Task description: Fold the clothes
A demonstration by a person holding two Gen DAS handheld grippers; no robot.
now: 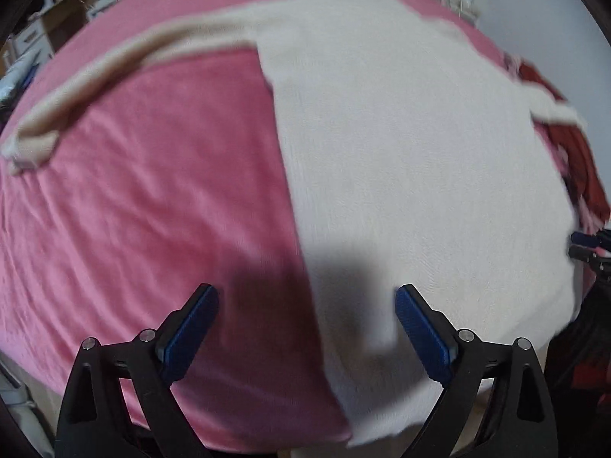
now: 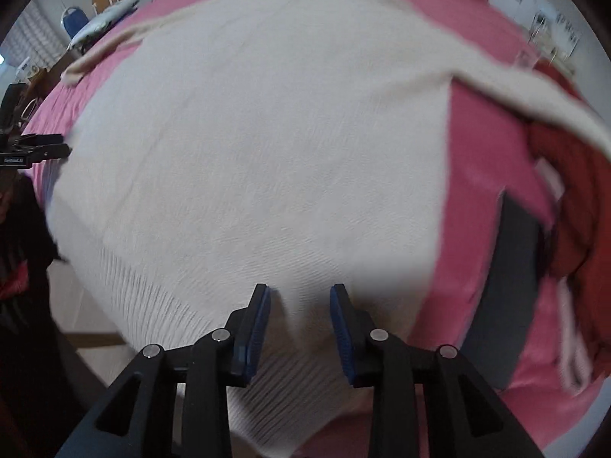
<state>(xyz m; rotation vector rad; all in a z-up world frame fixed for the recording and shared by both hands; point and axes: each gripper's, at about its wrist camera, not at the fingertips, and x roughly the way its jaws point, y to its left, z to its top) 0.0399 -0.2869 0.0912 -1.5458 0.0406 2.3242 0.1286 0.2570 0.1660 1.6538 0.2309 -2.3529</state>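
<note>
pink bedspread (image 1: 152, 191) lying ahead of both grippers, cream sweater (image 1: 401, 152) spreading flat ahead, left gripper (image 1: 306, 324) gaping wide over its edge, right gripper (image 2: 300, 320) standing narrowly parted above its ribbed hem (image 2: 160, 305), gripping nothing

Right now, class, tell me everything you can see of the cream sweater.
The cream sweater is a soft knit with a ribbed hem nearest the cameras. It lies spread flat on the pink blanket, both sleeves stretched outward. Its right sleeve reaches toward a red garment. The left tool stands open over its side edge; the right tool is open over the hem.
</note>
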